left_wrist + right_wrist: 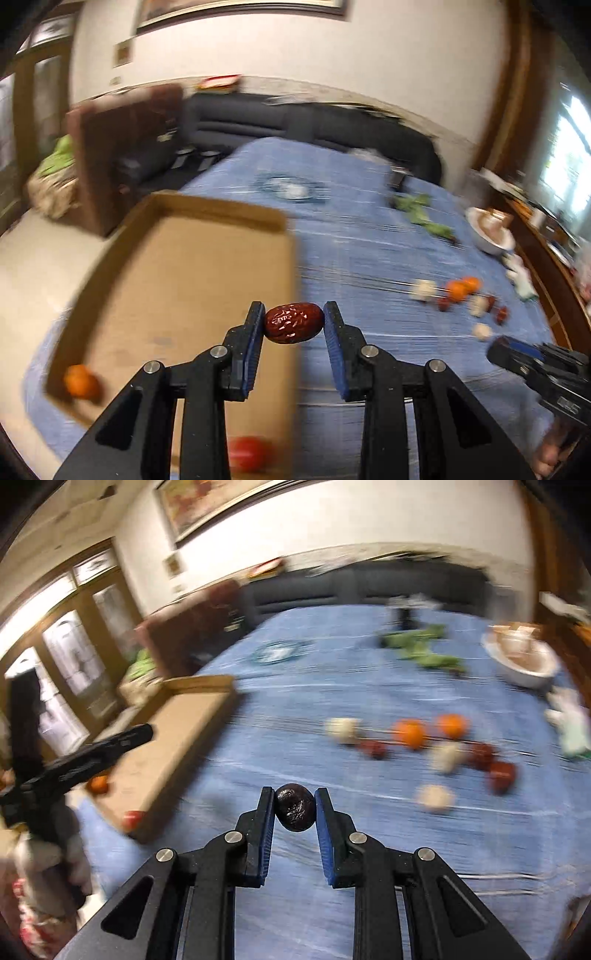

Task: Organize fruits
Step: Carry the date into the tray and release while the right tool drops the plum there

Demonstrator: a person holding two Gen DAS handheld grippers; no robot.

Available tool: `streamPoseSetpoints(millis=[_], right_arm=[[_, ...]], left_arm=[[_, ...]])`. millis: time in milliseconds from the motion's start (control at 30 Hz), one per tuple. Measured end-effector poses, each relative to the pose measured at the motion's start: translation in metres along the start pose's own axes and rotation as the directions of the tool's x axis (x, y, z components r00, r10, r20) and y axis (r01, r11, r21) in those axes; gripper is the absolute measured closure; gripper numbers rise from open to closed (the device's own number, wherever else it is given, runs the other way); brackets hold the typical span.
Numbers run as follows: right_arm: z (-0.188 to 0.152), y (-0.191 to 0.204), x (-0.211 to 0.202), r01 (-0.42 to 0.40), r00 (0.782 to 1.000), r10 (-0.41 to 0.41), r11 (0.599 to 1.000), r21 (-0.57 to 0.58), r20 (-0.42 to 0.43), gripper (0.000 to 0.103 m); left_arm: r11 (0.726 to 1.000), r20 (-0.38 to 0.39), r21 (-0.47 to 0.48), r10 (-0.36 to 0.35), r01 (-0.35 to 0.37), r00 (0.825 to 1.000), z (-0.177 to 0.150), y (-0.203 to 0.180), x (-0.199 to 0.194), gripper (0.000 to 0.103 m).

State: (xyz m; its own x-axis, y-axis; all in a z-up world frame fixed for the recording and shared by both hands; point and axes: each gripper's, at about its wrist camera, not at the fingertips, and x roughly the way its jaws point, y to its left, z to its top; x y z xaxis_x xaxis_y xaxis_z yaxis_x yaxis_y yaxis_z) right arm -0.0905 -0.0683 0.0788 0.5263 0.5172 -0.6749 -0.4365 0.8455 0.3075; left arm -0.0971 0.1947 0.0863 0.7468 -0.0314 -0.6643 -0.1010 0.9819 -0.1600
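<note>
Both grippers carry a dried fruit above the blue-clothed table (369,258).

Motion blur smears the loose fruit beyond. The left gripper (294,323) has its jaws pinching a glossy, wrinkled red date (293,322) beside the shallow cardboard tray (177,266); the right gripper (294,808) has its jaws clamped on a dark, shrivelled round fruit (295,806).

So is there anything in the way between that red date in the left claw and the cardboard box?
Nothing visible. The left claw grips the red date right at the near corner of the open cardboard box, whose top is uncovered. Inside, only an orange and a red fruit sit along the near edge.
</note>
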Motion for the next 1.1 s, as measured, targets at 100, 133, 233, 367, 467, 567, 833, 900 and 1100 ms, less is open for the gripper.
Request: streamPoseSetpoints(millis=[100,133,233,367,467,567,833,900,1100], right_arm=[[0.011,0.052,0.031,-0.109,0.993,0.106,0.992,-0.060,-0.058,0.079],[0.014,0.065,0.039,-0.129,0.990,0.124,0.989,-0.076,-0.068,0.079],[0.021,0.105,0.067,-0.162,0.984,0.150,0.976,-0.146,-0.092,0.079],[0.023,0.150,0.112,-0.170,0.979,0.137,0.957,-0.235,-0.149,0.079],[0.017,0.168,0.144,-0.167,0.975,0.117,0.946,-0.279,-0.187,0.078],[0.009,0.174,0.162,-0.171,0.969,0.107,0.941,-0.293,-0.222,0.078],[0.001,0.184,0.174,-0.156,0.973,0.088,0.934,-0.323,-0.216,0.077],[0.001,0.184,0.173,-0.162,0.971,0.092,0.932,-0.325,-0.221,0.076],[0.000,0.190,0.154,-0.174,0.975,0.111,0.919,-0.354,-0.192,0.072]], left_arm=[[0.995,-0.019,-0.059,0.076,-0.077,0.997,0.001,0.044,0.001,0.072],[0.992,-0.026,-0.071,0.101,-0.102,0.995,0.001,0.055,0.001,0.072],[0.981,-0.049,-0.097,0.161,-0.165,0.986,0.002,0.084,0.006,0.071],[0.967,-0.095,-0.113,0.217,-0.227,0.972,0.003,0.110,0.018,0.071],[0.964,-0.118,-0.122,0.222,-0.236,0.968,0.001,0.121,0.025,0.071],[0.965,-0.135,-0.129,0.209,-0.227,0.968,0.000,0.128,0.031,0.071],[0.963,-0.149,-0.190,0.165,-0.192,0.975,-0.007,0.137,0.035,0.064],[0.961,-0.138,-0.204,0.159,-0.185,0.978,-0.007,0.138,0.029,0.058],[0.957,-0.064,-0.216,0.185,-0.194,0.981,-0.001,0.132,-0.004,0.046]])
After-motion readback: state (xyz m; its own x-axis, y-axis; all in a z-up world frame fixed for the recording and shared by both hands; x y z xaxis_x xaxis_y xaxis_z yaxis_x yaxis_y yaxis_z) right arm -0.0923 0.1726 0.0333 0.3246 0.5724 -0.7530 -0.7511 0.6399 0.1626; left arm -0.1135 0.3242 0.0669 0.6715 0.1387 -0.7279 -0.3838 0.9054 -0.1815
